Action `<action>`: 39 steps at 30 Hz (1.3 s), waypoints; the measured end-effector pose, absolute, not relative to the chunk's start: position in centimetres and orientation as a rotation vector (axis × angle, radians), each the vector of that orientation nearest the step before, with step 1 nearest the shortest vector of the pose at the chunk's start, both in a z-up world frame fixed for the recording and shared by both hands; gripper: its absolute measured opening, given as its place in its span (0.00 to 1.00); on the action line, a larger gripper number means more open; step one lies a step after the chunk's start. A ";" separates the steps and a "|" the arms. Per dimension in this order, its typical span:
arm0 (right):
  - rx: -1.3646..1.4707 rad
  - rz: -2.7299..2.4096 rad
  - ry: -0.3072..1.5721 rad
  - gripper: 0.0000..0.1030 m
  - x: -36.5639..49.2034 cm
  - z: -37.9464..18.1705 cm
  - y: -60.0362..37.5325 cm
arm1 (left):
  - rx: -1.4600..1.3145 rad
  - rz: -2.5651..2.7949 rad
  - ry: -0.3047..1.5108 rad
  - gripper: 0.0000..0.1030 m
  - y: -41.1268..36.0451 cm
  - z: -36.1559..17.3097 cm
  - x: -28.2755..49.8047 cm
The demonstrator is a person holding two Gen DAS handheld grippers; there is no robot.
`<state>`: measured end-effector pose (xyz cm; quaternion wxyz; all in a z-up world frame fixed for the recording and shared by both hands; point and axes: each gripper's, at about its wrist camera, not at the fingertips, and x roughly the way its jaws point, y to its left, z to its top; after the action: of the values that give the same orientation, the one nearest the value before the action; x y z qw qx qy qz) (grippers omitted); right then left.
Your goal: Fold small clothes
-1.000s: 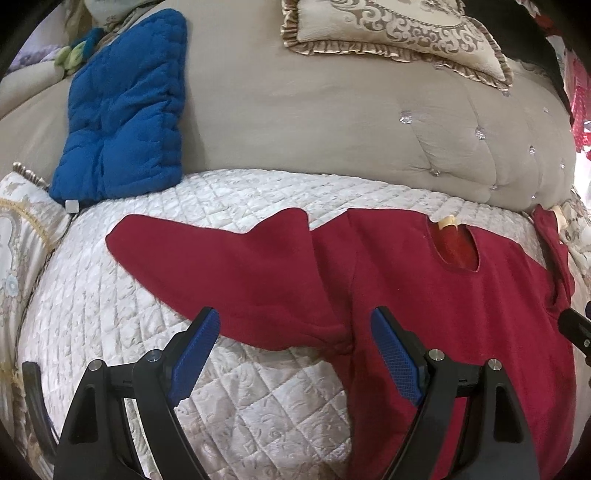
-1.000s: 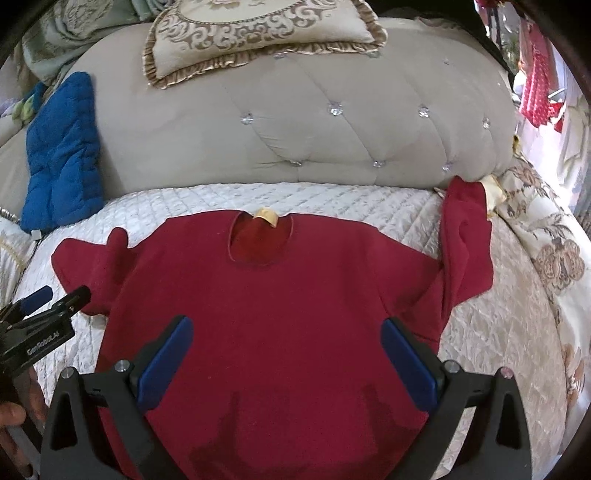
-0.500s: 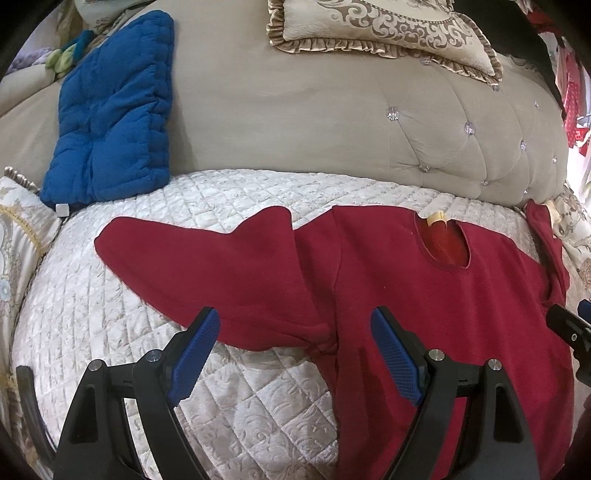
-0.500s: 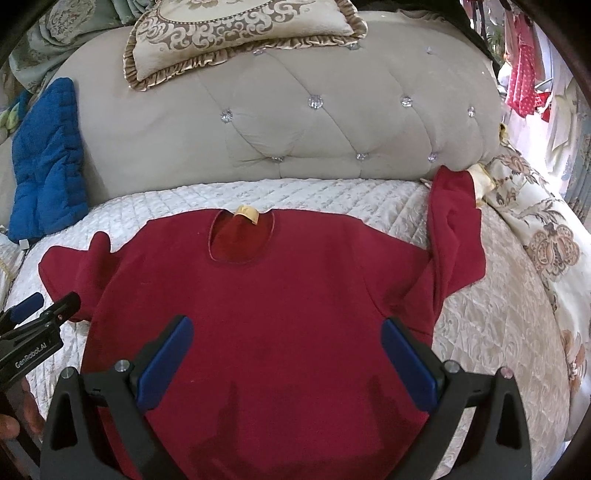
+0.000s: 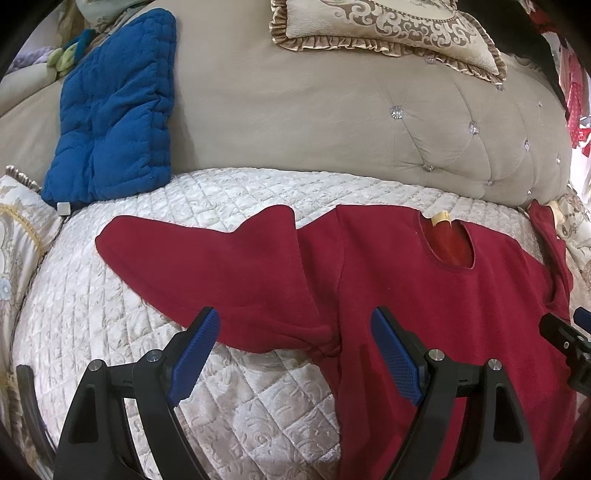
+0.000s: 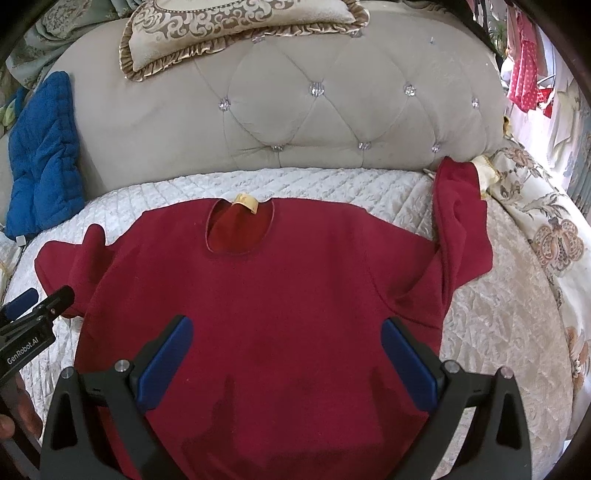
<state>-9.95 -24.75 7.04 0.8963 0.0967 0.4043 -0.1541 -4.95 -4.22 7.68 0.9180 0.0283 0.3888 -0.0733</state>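
Observation:
A small dark red long-sleeved top [image 6: 280,295] lies flat, neck to the back, on a cream quilted sofa seat [image 6: 498,332]. Its left sleeve [image 5: 207,266] stretches out to the left with a fold sticking up. Its right sleeve [image 6: 461,225] is bent up toward the backrest. A yellow label [image 6: 246,202] shows at the neck. My left gripper [image 5: 295,350] is open and empty, above the left armpit of the top. My right gripper [image 6: 286,354] is open and empty, above the top's lower body. Each gripper shows at the edge of the other's view.
A tufted beige backrest [image 6: 332,122] rises behind the seat, with an ornate cushion [image 6: 236,33] on top. A blue quilted pad [image 5: 114,122] leans at the back left. Floral cushions [image 6: 546,240] flank the seat on the right and on the left [image 5: 14,236].
Both views have shifted slightly, as the grippers moved a little closer over the top. The top has not moved. Both grippers stay open.

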 end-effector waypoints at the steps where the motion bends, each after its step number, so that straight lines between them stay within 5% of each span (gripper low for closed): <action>1: 0.201 -0.319 0.840 1.00 -9.9 7.0 -24.7 | 0.060 -0.151 0.799 0.63 -4.2 7.7 -4.9; 39: 0.203 -0.333 0.876 1.00 -9.0 5.7 -24.7 | 0.076 -0.140 0.804 0.63 -3.7 7.2 -4.9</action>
<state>-9.04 -24.69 5.68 0.8873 0.0976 0.4214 -0.1600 -4.94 -3.68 7.17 0.9173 0.0368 0.3907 -0.0681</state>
